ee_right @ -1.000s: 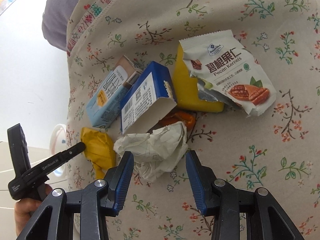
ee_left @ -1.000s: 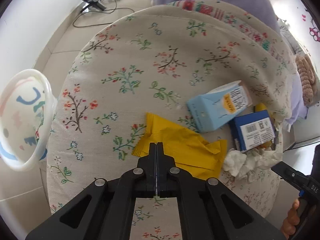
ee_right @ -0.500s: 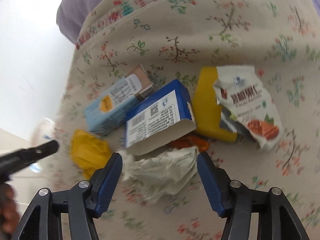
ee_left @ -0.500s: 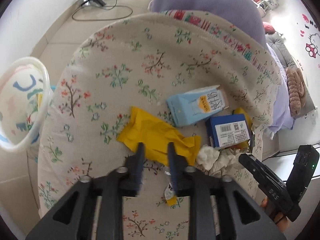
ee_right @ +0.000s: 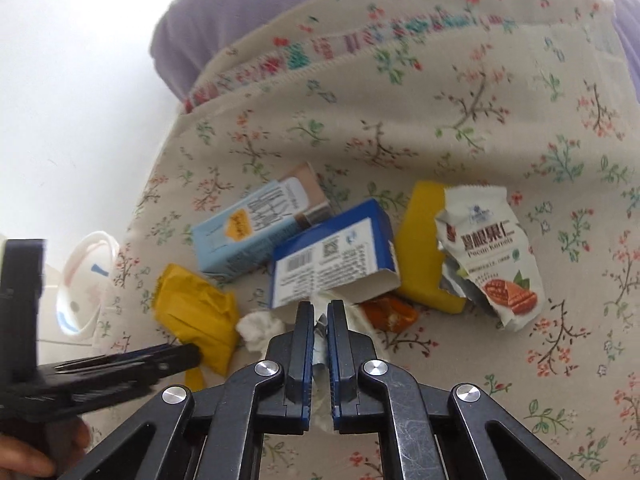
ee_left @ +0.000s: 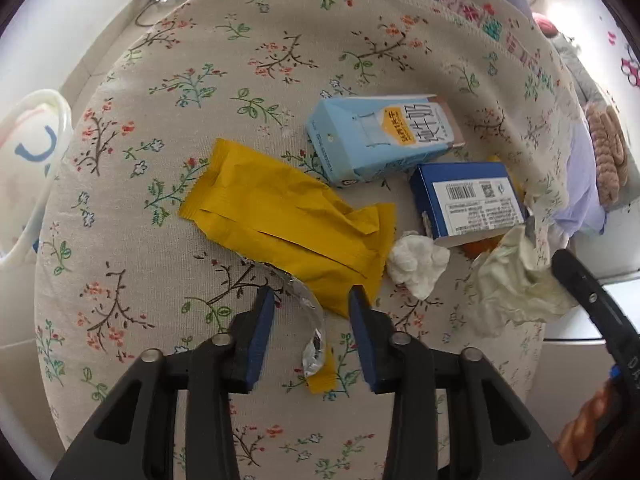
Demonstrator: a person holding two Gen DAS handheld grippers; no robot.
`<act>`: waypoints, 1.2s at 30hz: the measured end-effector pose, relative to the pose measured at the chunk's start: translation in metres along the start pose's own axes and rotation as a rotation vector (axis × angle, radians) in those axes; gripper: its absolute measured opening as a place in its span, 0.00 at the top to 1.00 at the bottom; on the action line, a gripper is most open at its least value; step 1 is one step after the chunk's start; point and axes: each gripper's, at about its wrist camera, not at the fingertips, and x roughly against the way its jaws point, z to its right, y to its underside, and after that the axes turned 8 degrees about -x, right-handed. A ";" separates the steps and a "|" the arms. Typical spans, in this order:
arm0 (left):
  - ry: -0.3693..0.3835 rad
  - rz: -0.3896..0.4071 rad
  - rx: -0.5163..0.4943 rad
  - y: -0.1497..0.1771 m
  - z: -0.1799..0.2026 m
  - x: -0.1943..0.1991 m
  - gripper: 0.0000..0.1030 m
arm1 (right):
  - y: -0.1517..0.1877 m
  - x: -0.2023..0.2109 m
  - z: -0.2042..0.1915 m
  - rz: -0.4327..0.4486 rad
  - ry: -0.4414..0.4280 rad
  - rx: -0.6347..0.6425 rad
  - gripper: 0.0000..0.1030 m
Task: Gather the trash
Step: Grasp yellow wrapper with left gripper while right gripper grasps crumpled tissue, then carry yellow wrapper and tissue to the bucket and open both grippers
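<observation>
Crumpled pale paper [ee_right: 320,330] (creased), pinched in right tongs [ee_right: 320,320]; left tongs [ee_left: 312,300] parted, closing

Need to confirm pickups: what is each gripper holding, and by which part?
Right gripper pinches the crumpled paper by its near edge. Left gripper holds nothing; its open jaws straddle the yellow wrapper's torn end.

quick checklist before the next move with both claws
1. Right claw shut on the crumpled paper: ok; it has just closed.
2. Paper clear of the blue box: cannot tell.
3. Left claw astride the yellow wrapper: ok; its torn foil end lies between the pads.
4. Left claw gripping the wrapper: not ok; closing, pads apart.
5. White bin in view: ok.
</observation>
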 end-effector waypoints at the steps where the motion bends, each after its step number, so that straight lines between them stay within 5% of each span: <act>1: -0.012 -0.008 -0.022 0.000 0.003 -0.002 0.99 | 0.000 0.000 -0.004 0.003 0.005 0.016 0.96; 19: 0.035 0.136 -0.047 0.007 -0.007 0.083 0.99 | -0.003 0.023 -0.002 0.041 -0.018 0.004 0.96; 32: -0.018 0.234 0.229 -0.009 -0.138 0.135 0.99 | 0.006 0.028 -0.027 0.050 -0.081 0.055 0.96; 36: -0.096 0.238 0.310 -0.007 -0.186 0.137 0.99 | 0.010 0.024 -0.042 0.043 -0.123 0.056 0.96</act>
